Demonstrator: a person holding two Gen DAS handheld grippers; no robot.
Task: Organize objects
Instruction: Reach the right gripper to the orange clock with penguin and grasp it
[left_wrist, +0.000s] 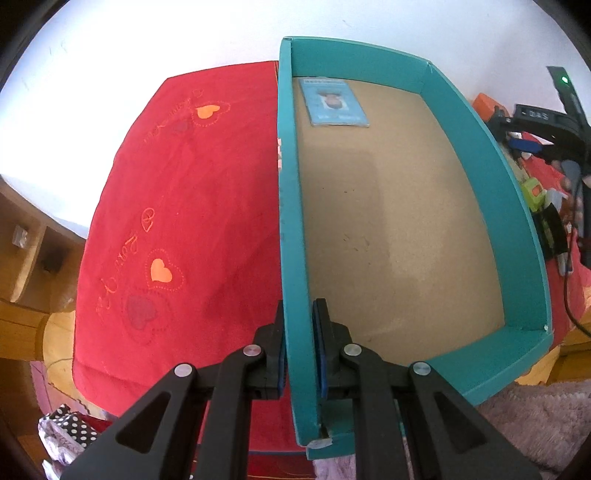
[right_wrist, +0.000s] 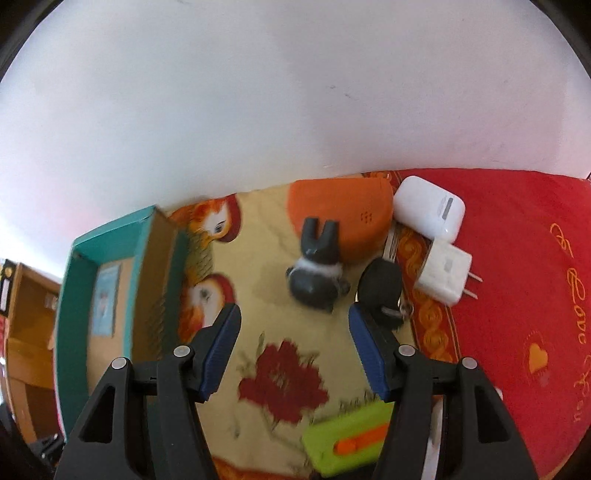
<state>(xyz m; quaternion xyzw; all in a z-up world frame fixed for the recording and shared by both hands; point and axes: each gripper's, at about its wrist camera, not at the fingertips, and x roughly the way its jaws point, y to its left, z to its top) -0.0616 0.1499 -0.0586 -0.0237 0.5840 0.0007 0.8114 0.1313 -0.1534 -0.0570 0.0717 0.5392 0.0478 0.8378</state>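
Note:
My left gripper (left_wrist: 298, 314) is shut on the left wall of a teal box (left_wrist: 291, 206), one finger outside and one inside. The box has a brown floor, and a blue card (left_wrist: 334, 104) lies at its far end. In the right wrist view my right gripper (right_wrist: 293, 317) hangs open over a flowered cloth with nothing between its fingers. Just beyond it lie a dark grey rabbit figure (right_wrist: 317, 273), a black car key (right_wrist: 380, 291), an orange case (right_wrist: 343, 212), a white earbud case (right_wrist: 430, 208) and a white plug charger (right_wrist: 445, 273). A green and orange object (right_wrist: 347, 439) lies near the right finger's base.
The teal box (right_wrist: 110, 295) stands left of the right gripper. A red embroidered cloth (left_wrist: 184, 203) covers the surface left of the box and the red cloth (right_wrist: 517, 295) also lies right of the items. Wooden shelving (left_wrist: 26, 258) is at the far left. A white wall rises behind.

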